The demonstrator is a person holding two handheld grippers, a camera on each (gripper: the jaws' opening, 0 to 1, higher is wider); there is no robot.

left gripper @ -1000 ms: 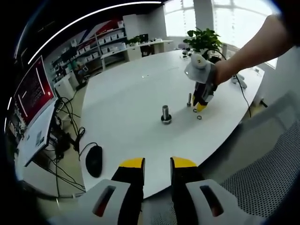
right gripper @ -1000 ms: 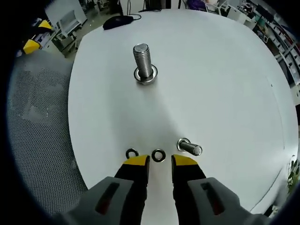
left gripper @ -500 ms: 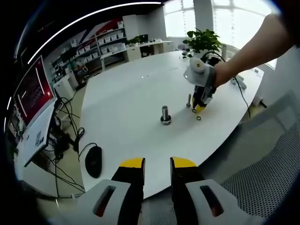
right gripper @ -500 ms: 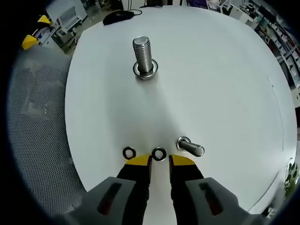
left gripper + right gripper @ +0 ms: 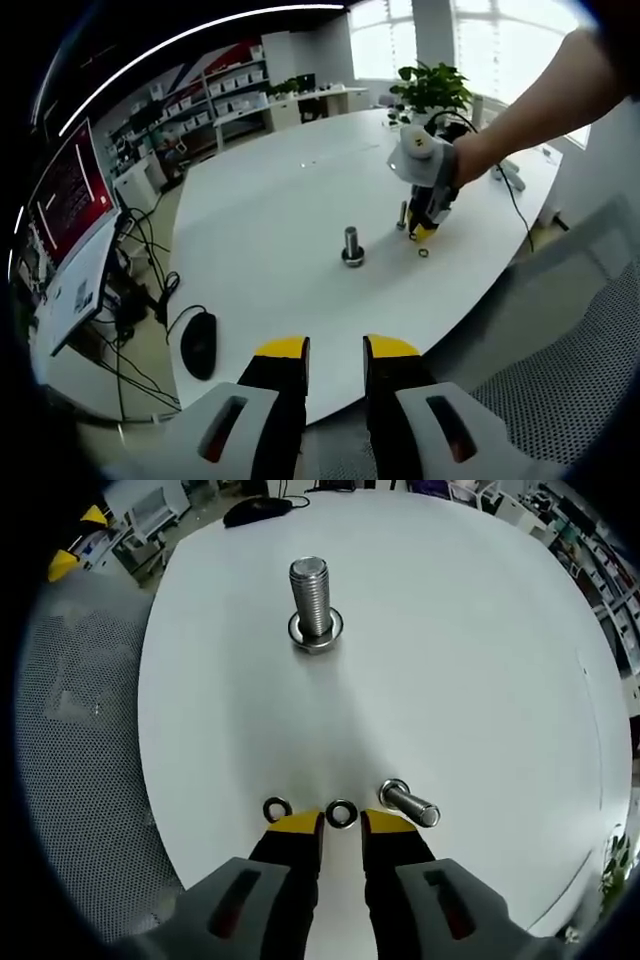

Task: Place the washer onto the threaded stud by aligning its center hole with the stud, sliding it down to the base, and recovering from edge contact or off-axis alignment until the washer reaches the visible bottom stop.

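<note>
The big stud stood upright on the white table, with a ring around its foot. It is the landmark here.

In the right gripper view, the right tool was well away from the stud, low over the table near the edge. Its two yellow-tipped jaws were a small gap apart and held nothing. A washer lay flat on the table right at the gap between the tips, on the side facing the stud. I could not tell if the tips touched it. A second washer lay just beside the first one. A small bolt lay on its side on the other side of the first washer. A gray mesh chair stood off the table edge.

In the left gripper view, the left tool was far from the stud, hanging past the near edge of the table. Its jaws were parted a little and held nothing. Beyond the stud, the right tool pointed down at the table, held by a person's hand. One washer lay just beside that tool. A black mouse sat on the table near the left tool. A green plant stood at the far end of the table, behind the stud.
</note>
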